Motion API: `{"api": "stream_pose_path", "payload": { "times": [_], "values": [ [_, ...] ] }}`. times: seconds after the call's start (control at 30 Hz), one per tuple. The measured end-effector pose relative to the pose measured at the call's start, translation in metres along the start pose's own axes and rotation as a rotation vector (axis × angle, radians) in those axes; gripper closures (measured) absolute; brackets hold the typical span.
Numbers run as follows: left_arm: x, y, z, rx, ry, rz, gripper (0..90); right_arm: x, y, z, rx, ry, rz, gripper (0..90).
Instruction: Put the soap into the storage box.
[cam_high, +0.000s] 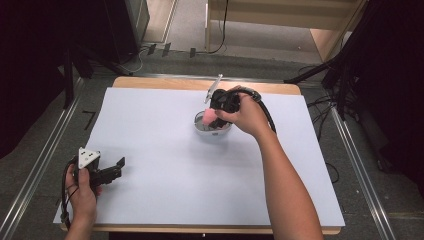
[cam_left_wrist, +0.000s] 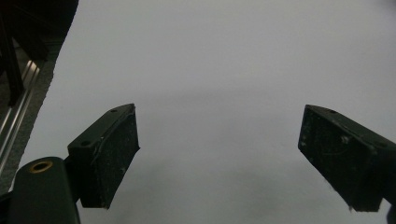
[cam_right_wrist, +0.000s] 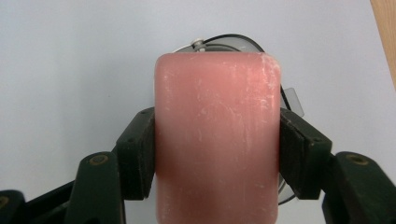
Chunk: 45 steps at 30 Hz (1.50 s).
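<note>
Over dish (cam_high: 212, 131): right gripper (cam_high: 216, 111) fingers clamped on pink bar (cam_right_wrist: 217, 140), squarely, for placing. Left gripper (cam_high: 112, 169) parked on surface (cam_high: 165, 185), fingers apart.

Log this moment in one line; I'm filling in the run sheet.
right tongs: shut on pink soap bar, over white dish | left tongs: open, empty, near white sheet left edge

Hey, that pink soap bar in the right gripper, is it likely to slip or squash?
The pink soap bar keeps straight edges between the pads, so probably stiff. Its smooth, waxy-looking faces might slip. Flat, blocky sides suggest it wouldn't roll.
</note>
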<state>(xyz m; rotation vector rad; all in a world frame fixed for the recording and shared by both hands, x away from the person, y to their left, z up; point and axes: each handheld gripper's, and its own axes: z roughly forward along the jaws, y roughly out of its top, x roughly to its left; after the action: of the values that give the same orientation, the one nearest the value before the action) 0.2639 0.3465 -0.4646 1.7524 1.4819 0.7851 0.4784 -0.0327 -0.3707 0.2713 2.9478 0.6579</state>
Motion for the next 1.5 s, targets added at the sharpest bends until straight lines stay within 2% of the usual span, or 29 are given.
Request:
{"api": "stream_pose_path", "payload": {
  "times": [0.47,0.57,1.1,1.27,1.5],
  "values": [
    [0.001,0.000,0.000,-0.002,-0.006,-0.002,13.1,-0.013,0.003,0.016,0.028,0.012,-0.003,38.5],
    [0.000,0.000,0.000,-0.002,-0.006,-0.004,13.1,-0.016,0.002,0.019,0.029,0.028,-0.004,38.5],
    [0.001,0.000,0.000,-0.001,-0.006,-0.004,13.1,-0.018,0.004,0.026,0.052,0.033,-0.011,38.5],
    [0.001,0.000,0.000,-0.002,-0.006,-0.004,13.1,-0.018,0.003,0.028,0.057,0.049,-0.018,38.5],
    [0.001,0.000,0.000,-0.001,-0.006,-0.004,13.1,-0.018,0.003,0.029,0.065,0.044,-0.005,38.4]
  ]
}}
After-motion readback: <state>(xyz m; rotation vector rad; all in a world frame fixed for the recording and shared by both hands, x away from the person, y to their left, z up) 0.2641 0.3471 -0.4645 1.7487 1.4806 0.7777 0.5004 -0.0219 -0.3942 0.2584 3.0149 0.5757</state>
